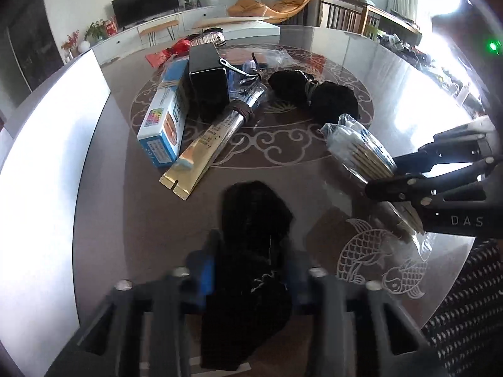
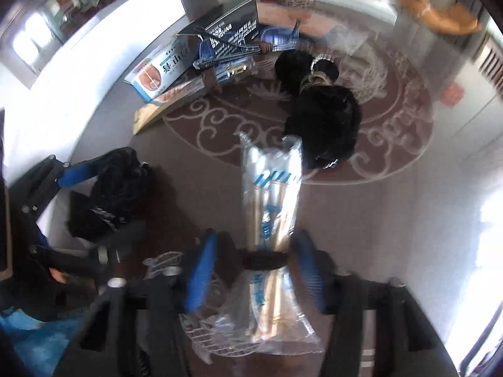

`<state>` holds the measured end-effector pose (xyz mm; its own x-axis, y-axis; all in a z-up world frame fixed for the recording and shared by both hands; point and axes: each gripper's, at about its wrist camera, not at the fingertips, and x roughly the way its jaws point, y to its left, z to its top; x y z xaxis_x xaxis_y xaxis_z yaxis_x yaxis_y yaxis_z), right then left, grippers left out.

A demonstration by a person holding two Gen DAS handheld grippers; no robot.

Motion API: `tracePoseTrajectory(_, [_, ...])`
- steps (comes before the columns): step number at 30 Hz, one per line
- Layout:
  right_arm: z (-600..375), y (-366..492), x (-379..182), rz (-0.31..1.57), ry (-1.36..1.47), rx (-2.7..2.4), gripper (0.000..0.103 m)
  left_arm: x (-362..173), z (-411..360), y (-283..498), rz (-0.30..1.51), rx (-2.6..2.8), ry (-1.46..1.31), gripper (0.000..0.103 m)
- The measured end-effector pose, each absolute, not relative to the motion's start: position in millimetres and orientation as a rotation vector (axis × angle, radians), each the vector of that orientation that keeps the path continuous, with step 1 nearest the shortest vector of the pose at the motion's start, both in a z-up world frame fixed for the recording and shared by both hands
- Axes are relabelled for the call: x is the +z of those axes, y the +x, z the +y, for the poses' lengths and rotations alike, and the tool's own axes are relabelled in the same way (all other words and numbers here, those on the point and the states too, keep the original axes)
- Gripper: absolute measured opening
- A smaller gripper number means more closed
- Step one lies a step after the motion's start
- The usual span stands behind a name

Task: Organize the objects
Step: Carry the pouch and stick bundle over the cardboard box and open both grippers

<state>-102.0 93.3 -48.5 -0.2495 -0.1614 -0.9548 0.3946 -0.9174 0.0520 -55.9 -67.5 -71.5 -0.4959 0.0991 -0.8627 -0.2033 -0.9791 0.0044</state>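
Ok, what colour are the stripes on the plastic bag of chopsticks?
Blue and white stripes on the plastic bag, clearest in the right wrist view.

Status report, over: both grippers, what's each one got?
Left gripper shut on black cloth. Right gripper open, straddling chopstick pack. Clutter pile ahead.

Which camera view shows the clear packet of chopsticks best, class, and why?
The right wrist view: the packet of chopsticks runs lengthwise between the right gripper, showing its blue print. The left wrist view catches only one end of it, partly hidden by that gripper.
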Motion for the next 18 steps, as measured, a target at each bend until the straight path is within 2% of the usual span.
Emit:
tracePoseTrajectory(4, [85.4, -91.2, -9.9, 0.155, 1.562, -2.228, 0.03, -26.8, -105.5, -36.2, -0.114, 2.625, -1.385, 0.033])
tracePoseTrajectory(6, [61.2, -88.1, 31.8, 0.097, 1.458, -2.199, 0.03, 9.1, -138.2, -20.0, -0.221, 2.685, -1.304, 0.033])
tracePoseTrajectory(10, [-22.8, -81.5, 85.6, -0.014, 1.253, -2.085, 0.03, 64.1, -223.5, 2.0, -0.269, 2.92, -1.232, 0.033])
tracePoseTrajectory(15, [-147.3, -69.7, 128.1, -0.1, 1.12, -1.884, 0.031, 56.2, -315.9, 4.2, -0.288, 3.083, -1.453, 0.036])
tracePoseTrajectory(16, [-167.8, -67.0, 128.4, -0.101, 1.123, -1.866, 0.037, 48.5, -325.1, 3.1, -0.251, 3.109, -1.534, 0.043])
tracePoseTrajectory(17, [-191.3, -69.8, 121.7, -0.088, 1.158, -1.844, 0.048, 41.1, -333.0, 1.5, -0.218, 3.144, -1.609, 0.063])
tracePoseTrajectory(18, [-202.7, -72.1, 115.4, -0.068, 1.179, -1.843, 0.073, 34.3, -341.0, 2.1, -0.201, 3.18, -1.674, 0.07])
